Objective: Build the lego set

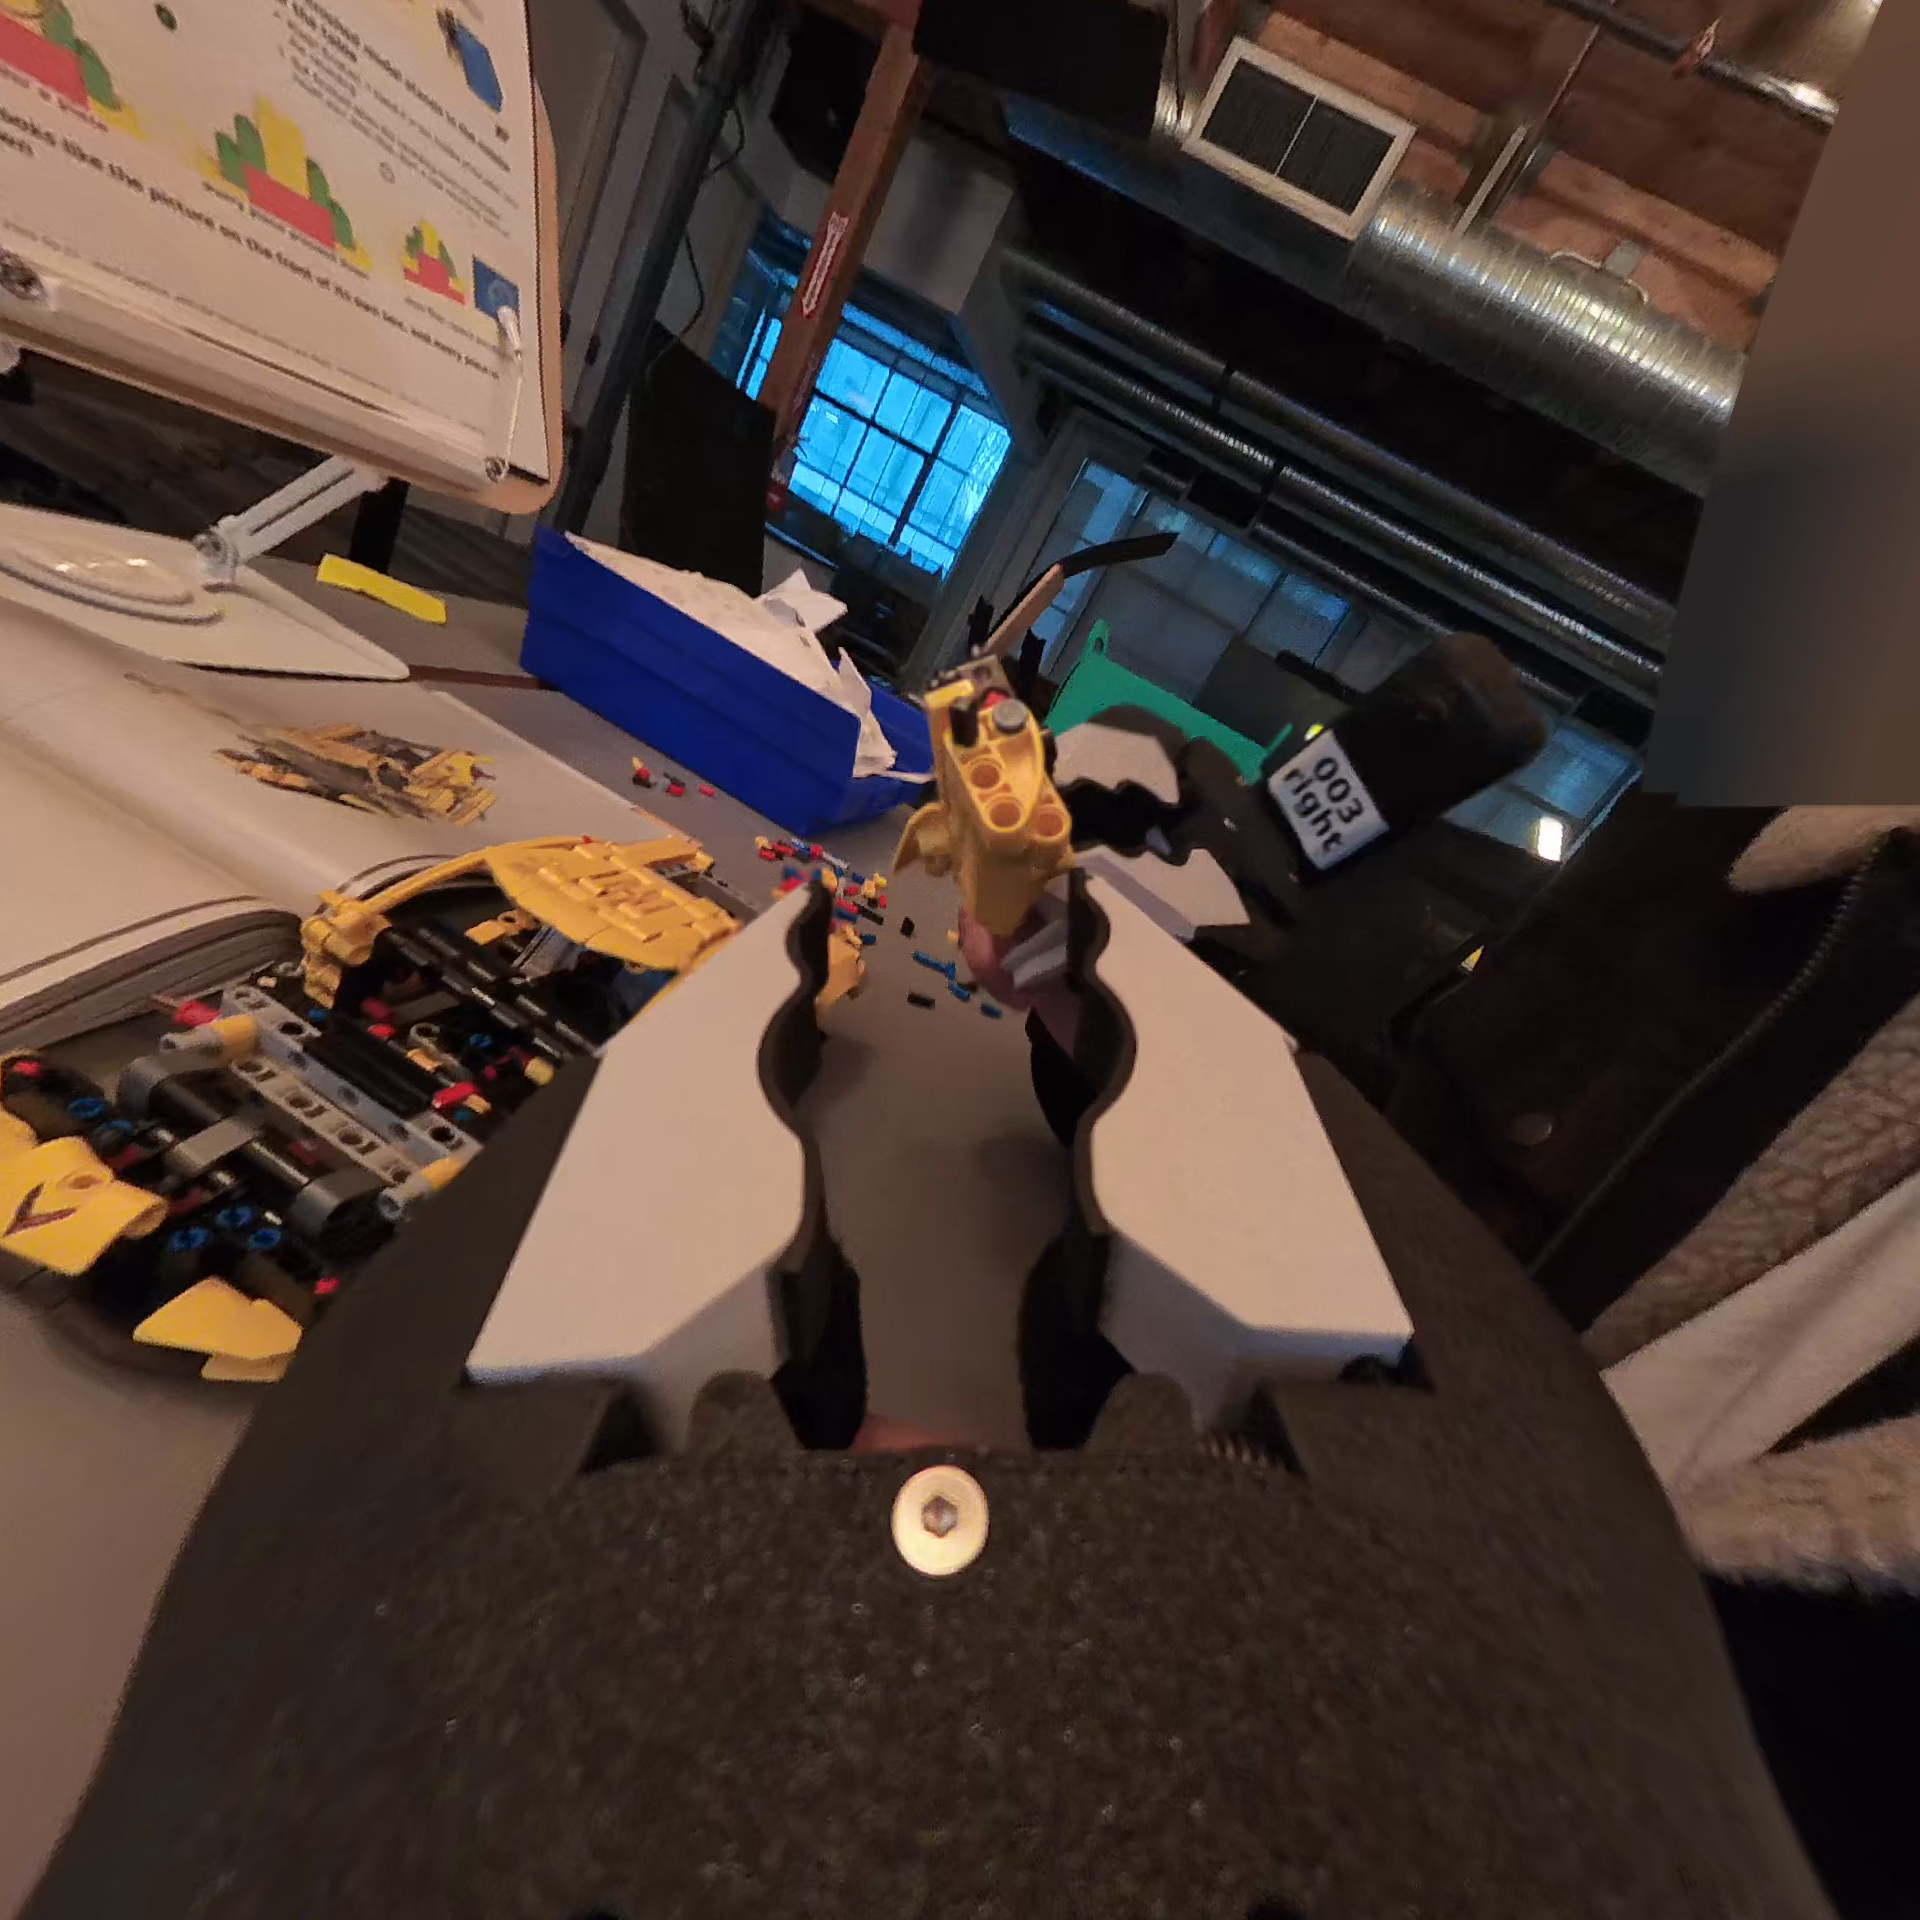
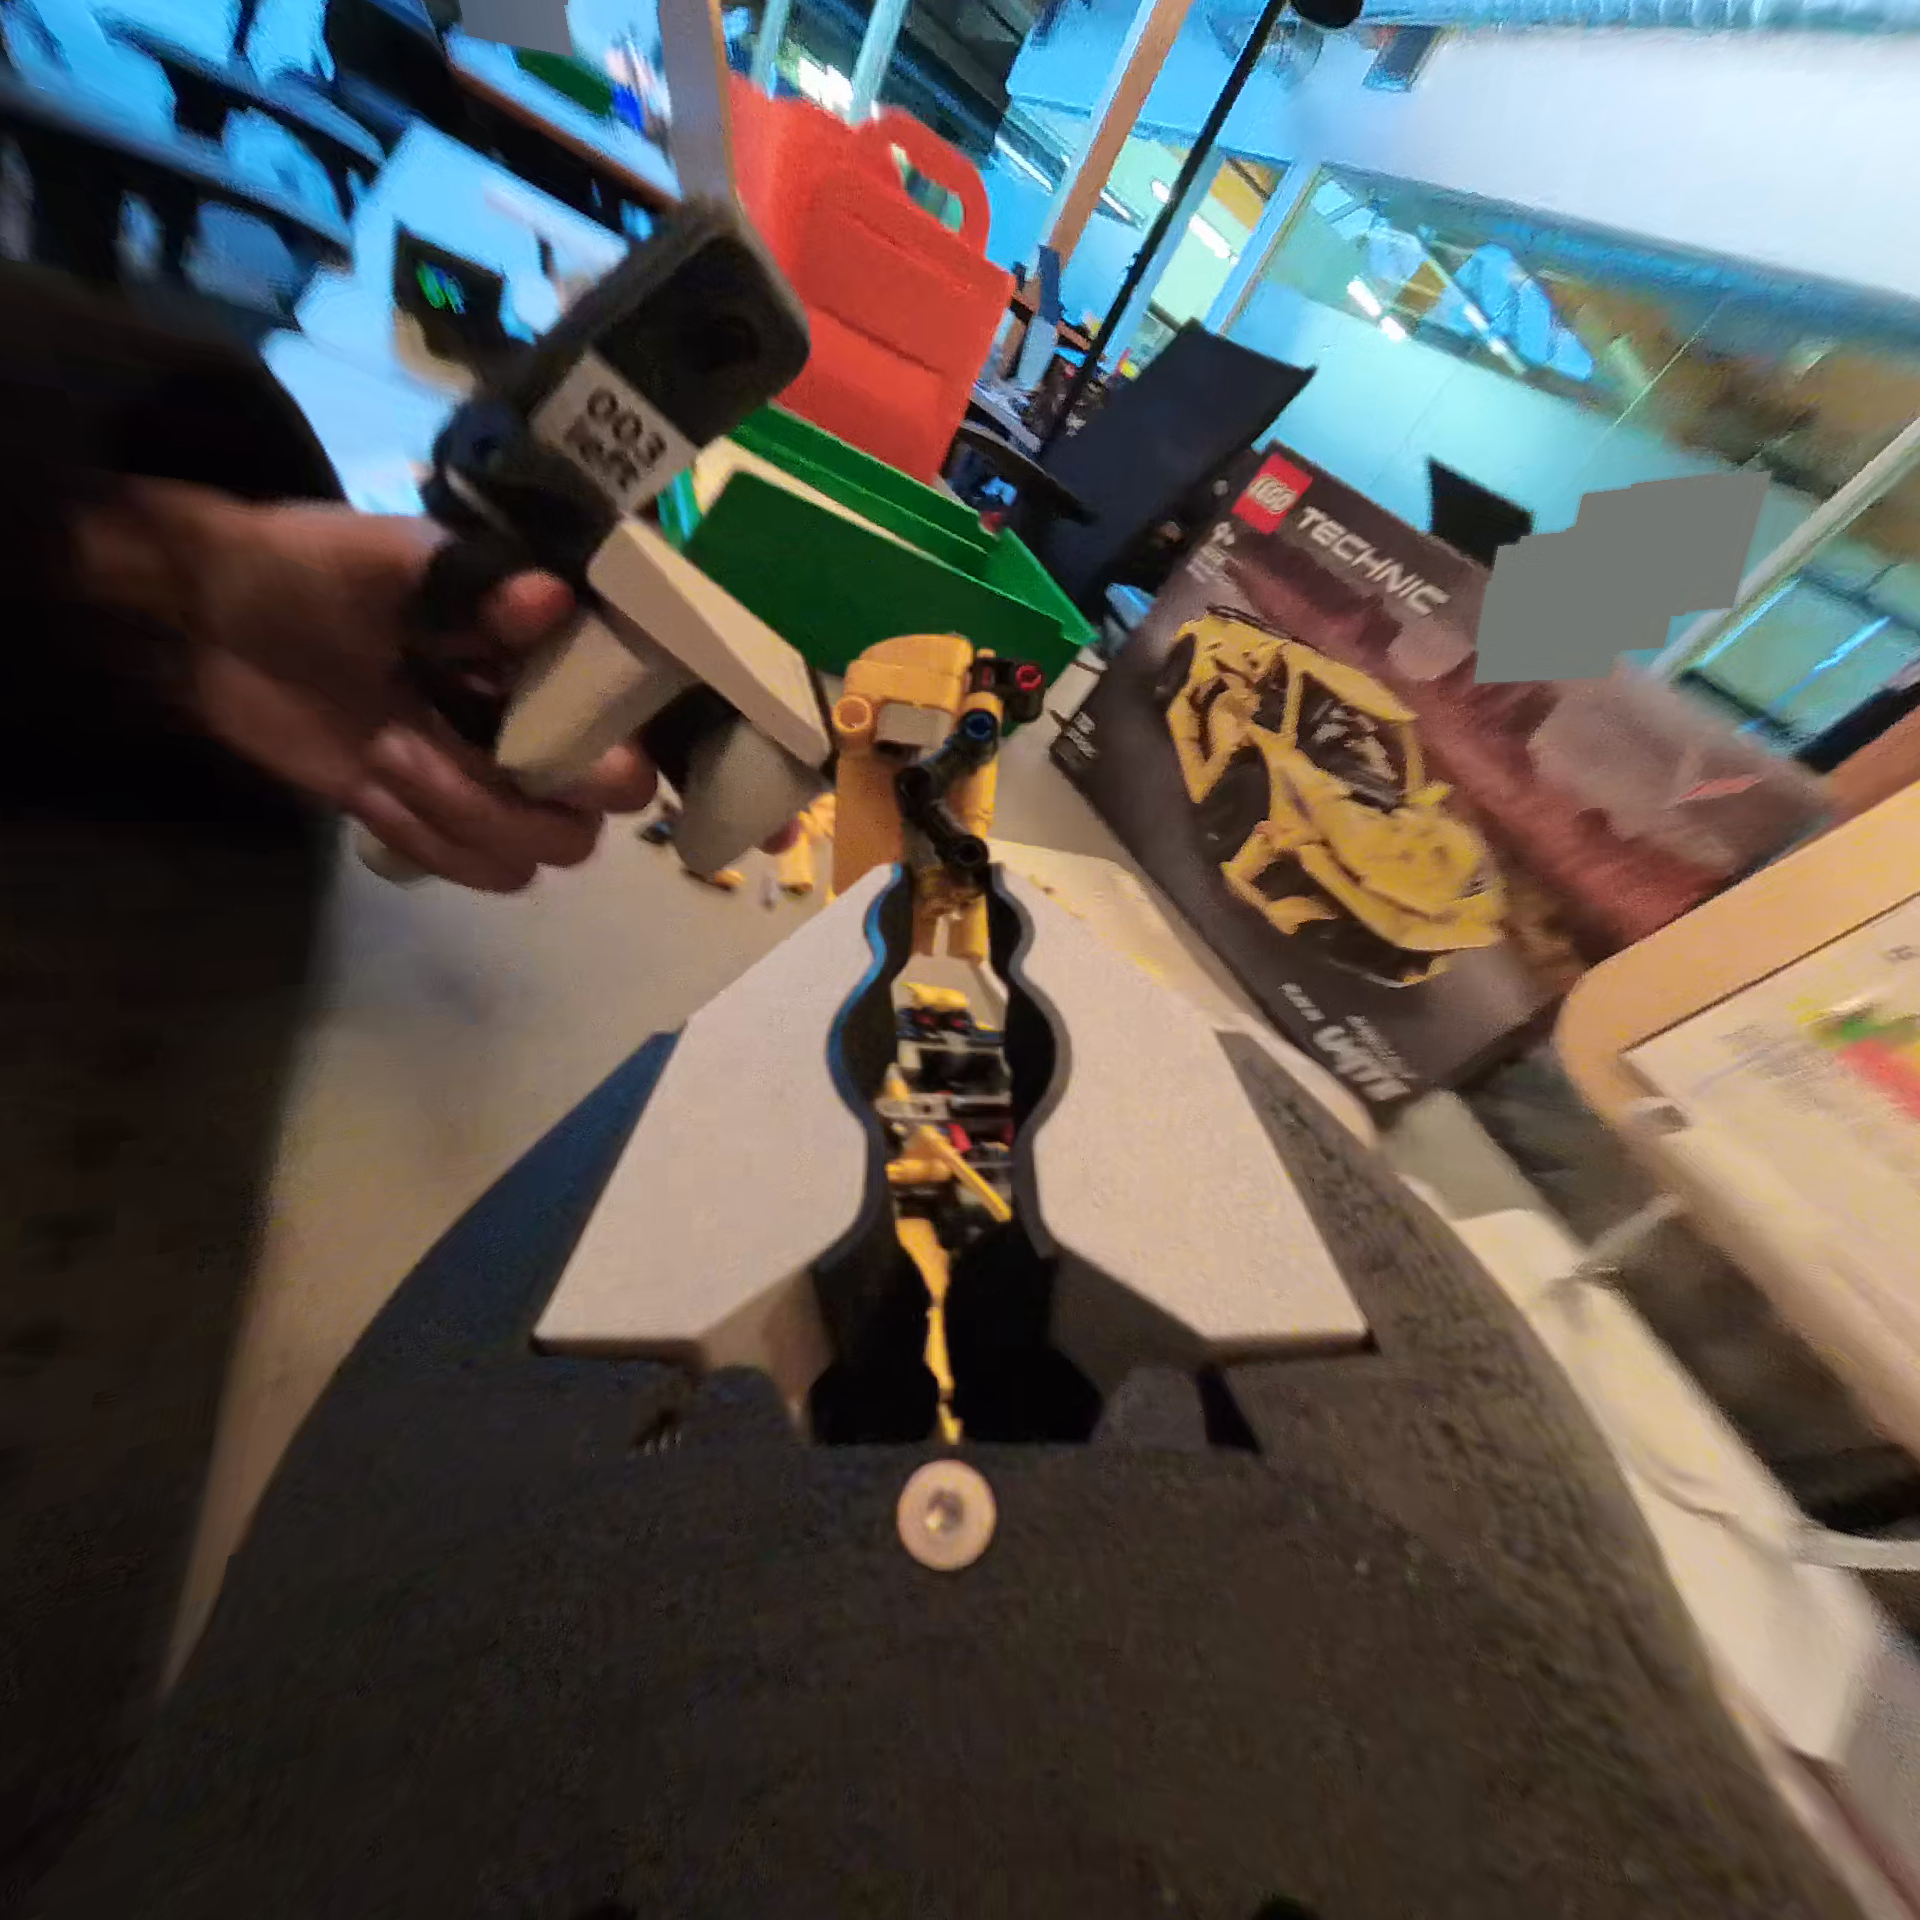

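Right gripper (image 2: 940, 883) clamped on a yellow sub-assembly (image 2: 914, 748), centre of the right wrist view, black link and blue pin on its front. Same sub-assembly (image 1: 997, 821) sits just above centre in the left wrist view, off the table (image 1: 914, 1091). Left gripper (image 1: 940, 914): fingers parted, nothing between them; in the right wrist view its tips (image 2: 790, 769) lie just beside the sub-assembly, contact unclear. Partly built yellow car (image 1: 343, 1049) at left of frame on the table beside an open instruction book (image 1: 156, 831). Loose small pieces (image 1: 831, 883) scattered mid-frame. Blue bin (image 1: 686, 686) behind. Set box (image 2: 1340, 769) right of centre in the right wrist view
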The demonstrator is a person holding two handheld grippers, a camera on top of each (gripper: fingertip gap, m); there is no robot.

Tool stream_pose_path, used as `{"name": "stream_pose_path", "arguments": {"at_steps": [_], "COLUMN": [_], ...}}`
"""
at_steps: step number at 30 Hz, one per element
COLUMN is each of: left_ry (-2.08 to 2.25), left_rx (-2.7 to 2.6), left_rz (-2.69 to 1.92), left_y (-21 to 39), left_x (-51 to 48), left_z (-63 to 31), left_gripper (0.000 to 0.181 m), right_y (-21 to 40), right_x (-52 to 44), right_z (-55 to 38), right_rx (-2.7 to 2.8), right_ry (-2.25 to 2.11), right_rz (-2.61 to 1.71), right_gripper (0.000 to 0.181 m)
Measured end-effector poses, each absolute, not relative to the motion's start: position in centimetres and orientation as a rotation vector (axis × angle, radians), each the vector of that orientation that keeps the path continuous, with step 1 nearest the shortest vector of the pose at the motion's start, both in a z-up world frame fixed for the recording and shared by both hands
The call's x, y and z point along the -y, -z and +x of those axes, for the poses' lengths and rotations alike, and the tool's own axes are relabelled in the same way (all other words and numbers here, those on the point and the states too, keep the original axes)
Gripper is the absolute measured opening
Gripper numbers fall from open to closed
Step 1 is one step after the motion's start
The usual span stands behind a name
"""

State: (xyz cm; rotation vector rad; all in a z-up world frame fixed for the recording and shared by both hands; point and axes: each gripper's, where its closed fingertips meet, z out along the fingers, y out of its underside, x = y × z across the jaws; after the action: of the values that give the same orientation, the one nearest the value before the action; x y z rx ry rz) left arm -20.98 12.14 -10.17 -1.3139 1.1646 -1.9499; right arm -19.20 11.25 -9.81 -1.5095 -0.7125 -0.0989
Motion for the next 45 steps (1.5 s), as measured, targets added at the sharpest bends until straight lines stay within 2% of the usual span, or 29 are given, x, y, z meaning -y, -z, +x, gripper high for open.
{"name": "stream_pose_path", "arguments": {"at_steps": [2, 10, 14, 22, 23, 26, 27, 29, 30, 33, 37, 40, 45], "left_ry": [1.931, 2.0, 1.993, 1.922, 1.904, 1.849, 1.829, 1.829, 1.85, 1.933, 2.0, 1.998, 1.985], "left_rx": [-1.198, -1.17, -1.217, -1.334, -1.345, -1.366, -1.382, -1.398, -1.399, -1.395, -1.378, -1.391, -1.404], "left_rz": [-1.32, -1.324, -1.288, -1.156, -1.131, -1.055, -1.038, -0.984, -0.953, -0.898, -0.871, -0.873, -0.884], "left_y": [10.6, 10.3, 10.3, 9.8, 9.7, 9.3, 9.4, 9.1, 8.8, 8.1, 7.6, 7.8, 8.1], "left_x": [-12.0, -12.6, -12.1, -11.2, -11.1, -11.3, -11.3, -11.2, -10.9, -10.2, -9.4, -9.0, -8.8], "left_z": [-21.2, -21.8, -22.1, -23.3, -23.4, -24.0, -24.3, -24.9, -25.2, -25.8, -25.8, -25.6, -25.4], "left_gripper": [0.038, 0.038, 0.016, 0.016, 0.016, 0.016, 0.016, 0.016, 0.016, 0.016, 0.016, 0.016, 0.016], "right_y": [10.0, 11.4, 11.5, 11.0, 10.8, 10.2, 9.8, 9.5, 9.8, 9.9, 9.3, 9.2, 9.2], "right_x": [-11.3, -11.6, -11.3, -10.3, -10.0, -9.5, -9.4, -9.4, -9.6, -8.7, -8.6, -8.5, -8.4], "right_z": [-19.1, -19.7, -20.6, -21.8, -22.1, -22.9, -22.5, -21.9, -21.5, -22.9, -24.0, -24.1, -24.1], "right_rx": [0.769, 0.93, 0.968, 0.846, 0.836, 0.749, 0.695, 0.604, 0.535, 0.495, 0.501, 0.523, 0.54], "right_ry": [0.219, 0.507, 0.479, 0.308, 0.288, 0.01, -0.1, -0.353, -0.487, -0.922, -0.975, -0.906, -0.89], "right_rz": [-1.501, -1.465, -1.431, -1.385, -1.373, -1.424, -1.434, -1.489, -1.536, -1.546, -1.497, -1.477, -1.47], "right_gripper": [0.013, 0.013, 0.012, 0.014, 0.018, 0.061, 0.066, 0.06, 0.067, 0.071, 0.06, 0.045, 0.038]}}
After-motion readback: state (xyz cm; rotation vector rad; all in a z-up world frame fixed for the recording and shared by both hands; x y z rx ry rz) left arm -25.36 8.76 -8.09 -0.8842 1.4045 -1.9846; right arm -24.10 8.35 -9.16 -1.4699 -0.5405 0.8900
